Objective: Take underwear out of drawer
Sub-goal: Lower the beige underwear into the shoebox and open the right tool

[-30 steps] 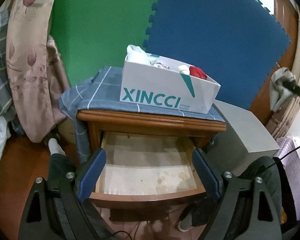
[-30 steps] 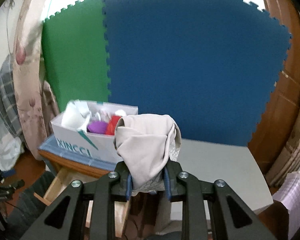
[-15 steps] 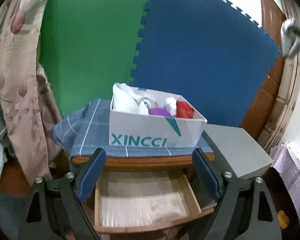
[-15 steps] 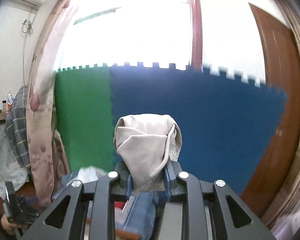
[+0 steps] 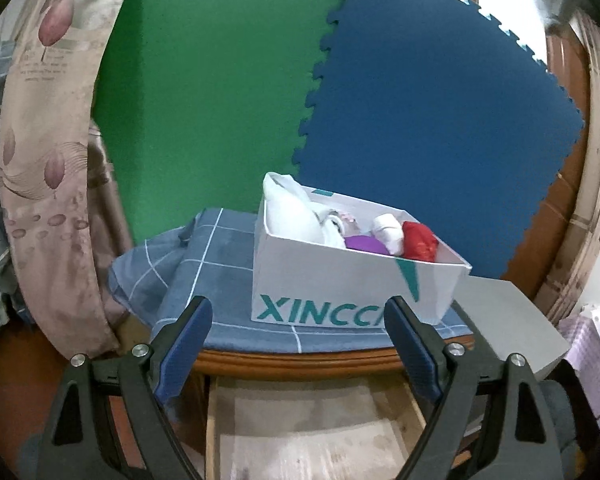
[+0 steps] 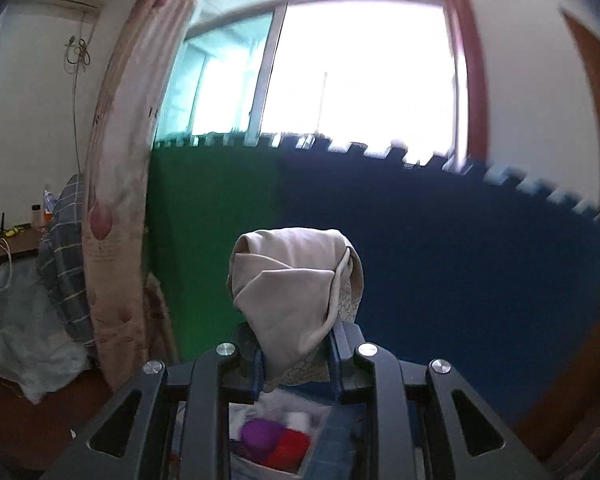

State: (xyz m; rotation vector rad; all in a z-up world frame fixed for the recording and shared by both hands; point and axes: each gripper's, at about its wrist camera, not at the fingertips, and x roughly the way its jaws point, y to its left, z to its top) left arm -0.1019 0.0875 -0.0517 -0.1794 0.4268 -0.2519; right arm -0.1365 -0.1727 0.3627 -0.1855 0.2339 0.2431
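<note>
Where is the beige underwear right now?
In the right wrist view the beige underwear sits centre frame, clamped in the right tongs, raised above the white box and before the blue mat.

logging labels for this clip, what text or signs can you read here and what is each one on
"XINCC": teal letters on the front of the white box; the left gripper's finger covers what follows.
Small print on the curtain, under its flower: too small to read.
Right wrist view: no readable text; the box below is blurred.
</note>
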